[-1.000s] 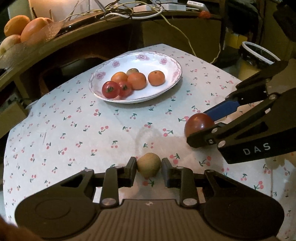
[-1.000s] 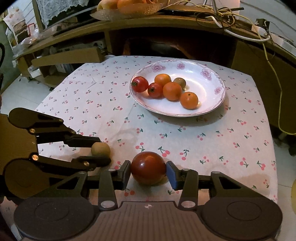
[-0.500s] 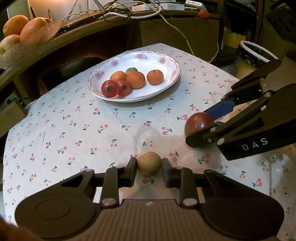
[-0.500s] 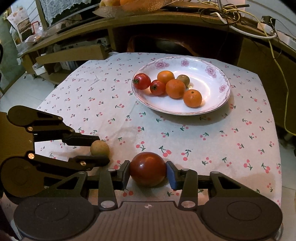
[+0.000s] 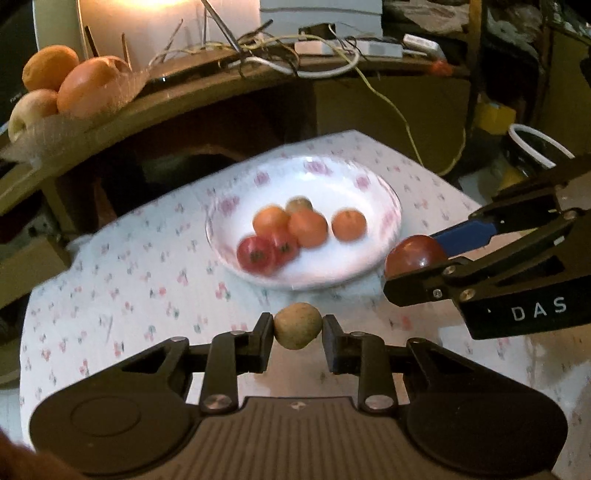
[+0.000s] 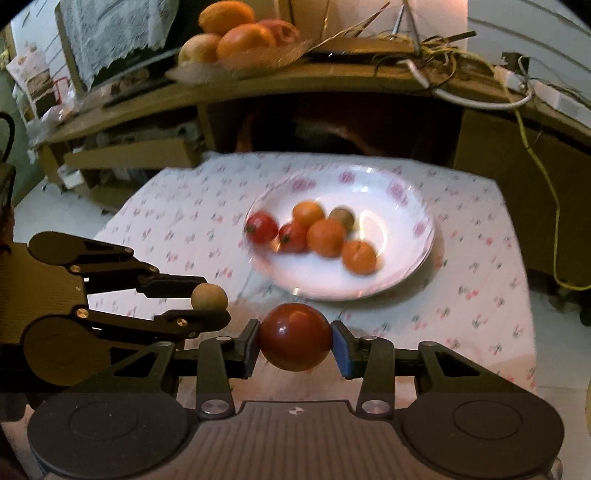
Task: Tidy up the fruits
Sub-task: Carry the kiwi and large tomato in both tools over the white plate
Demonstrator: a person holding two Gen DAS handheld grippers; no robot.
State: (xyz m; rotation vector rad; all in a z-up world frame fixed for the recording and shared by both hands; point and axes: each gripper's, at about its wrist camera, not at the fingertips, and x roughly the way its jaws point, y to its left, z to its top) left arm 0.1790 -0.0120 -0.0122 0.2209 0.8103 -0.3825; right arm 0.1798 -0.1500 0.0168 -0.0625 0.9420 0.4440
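Our left gripper [image 5: 297, 328] is clamped on a kiwi [image 5: 297, 325], one finger on each side of it. The kiwi is a slightly stretched oval; in the left wrist view its long axis looks roughly upright between the fingers, though it is so nearly round that we cannot be sure. Our right gripper [image 6: 294, 336] is clamped on a dark red tomato [image 6: 294, 336], black pad on one flank, blue pad [image 6: 340, 349] on the other. The tomato is round, and its stem end does not show, so we cannot tell which way it points.

Both fruits are held above the tablecloth [image 6: 480, 266], on the near side of the plate [image 6: 406, 192]. In the right wrist view the left gripper [image 6: 208, 301] comes in from the left with the kiwi [image 6: 209, 296] just beside the tomato, not touching it. In the left wrist view the right gripper [image 5: 413, 264] reaches in from the right, with the tomato [image 5: 415, 254] over the plate's [image 5: 332, 173] near right rim.

The plate is white with pink flowers, and everything in it is blurred. It holds two small tomatoes [image 6: 261, 227], three oranges [image 6: 325, 237] and a second kiwi [image 6: 341, 218], bunched toward its left half.

Behind the table a wooden shelf [image 6: 332, 79] carries a dish of larger fruit [image 6: 240, 35] and a tangle of cables [image 5: 295, 55].
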